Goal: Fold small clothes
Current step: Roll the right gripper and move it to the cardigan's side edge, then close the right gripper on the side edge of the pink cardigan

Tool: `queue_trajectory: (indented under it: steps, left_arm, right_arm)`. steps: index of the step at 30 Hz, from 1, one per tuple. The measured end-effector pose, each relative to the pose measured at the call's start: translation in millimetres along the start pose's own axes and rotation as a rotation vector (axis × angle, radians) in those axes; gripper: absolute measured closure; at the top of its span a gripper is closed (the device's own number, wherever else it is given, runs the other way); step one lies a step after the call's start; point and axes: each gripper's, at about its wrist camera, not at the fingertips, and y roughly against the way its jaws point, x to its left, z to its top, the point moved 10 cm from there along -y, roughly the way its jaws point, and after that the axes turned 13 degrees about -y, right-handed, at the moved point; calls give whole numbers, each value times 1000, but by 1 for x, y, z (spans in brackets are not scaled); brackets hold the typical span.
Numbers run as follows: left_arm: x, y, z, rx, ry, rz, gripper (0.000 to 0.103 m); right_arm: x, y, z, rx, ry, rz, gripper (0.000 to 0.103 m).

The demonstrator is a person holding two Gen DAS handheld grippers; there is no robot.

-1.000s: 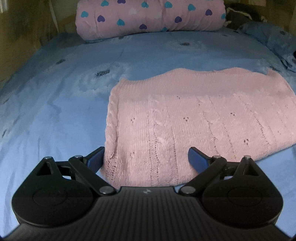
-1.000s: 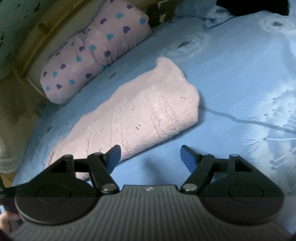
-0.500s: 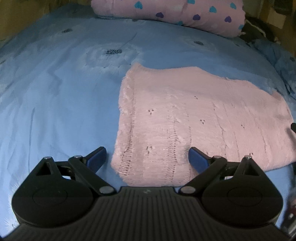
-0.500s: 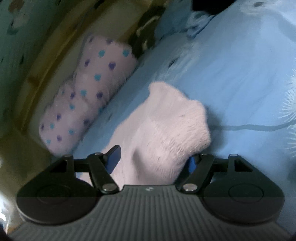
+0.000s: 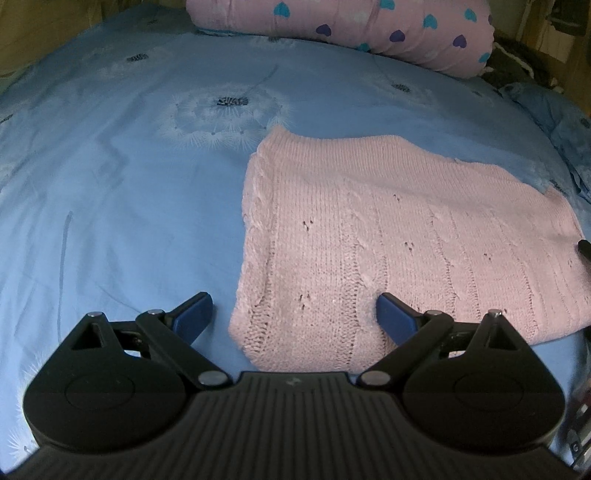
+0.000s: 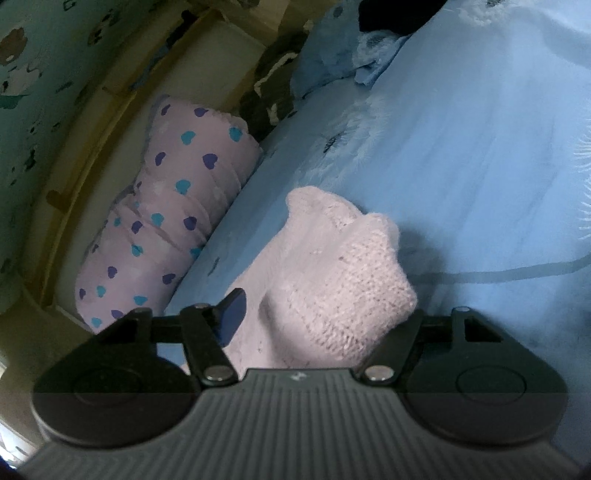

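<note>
Blue dandelion-print bed sheet (image 5: 129, 206), spread smooth to give a flat folding surface; heart-print bolster (image 5: 343, 29) pushed to the far edge, out of the way. Pink knitted garment (image 5: 388, 243) lying flat mid-bed, already doubled into a rectangle, long side running left to right. Left gripper (image 5: 293, 314) poised over the near left corner, jaws wide apart, straddling that corner without pinching, probably waiting to pin or lift it. Right gripper (image 6: 321, 314) at the opposite end, jaws just closing around the bunched, raised end of the knit; far finger hidden behind wool, so firm contact cannot be confirmed. Likely 1 more fold, end brought across.
</note>
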Motion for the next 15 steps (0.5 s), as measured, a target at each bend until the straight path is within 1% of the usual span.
queue_trajectory:
  steps: [4, 8, 11, 15]
  left_arm:
    - [1, -1, 0, 4, 1, -2, 5]
    - [0, -1, 0, 5, -1, -2, 5]
    - [-1, -1, 0, 5, 0, -6, 5]
    - [-1, -1, 0, 8, 0, -7, 5]
  right_arm:
    - [-5, -2, 6, 13, -52, -3, 47]
    - [-7, -4, 8, 32, -53, -19, 61]
    - [-4, -4, 8, 44, -23, -22, 65]
    - [4, -2, 7, 44, 44, -32, 67]
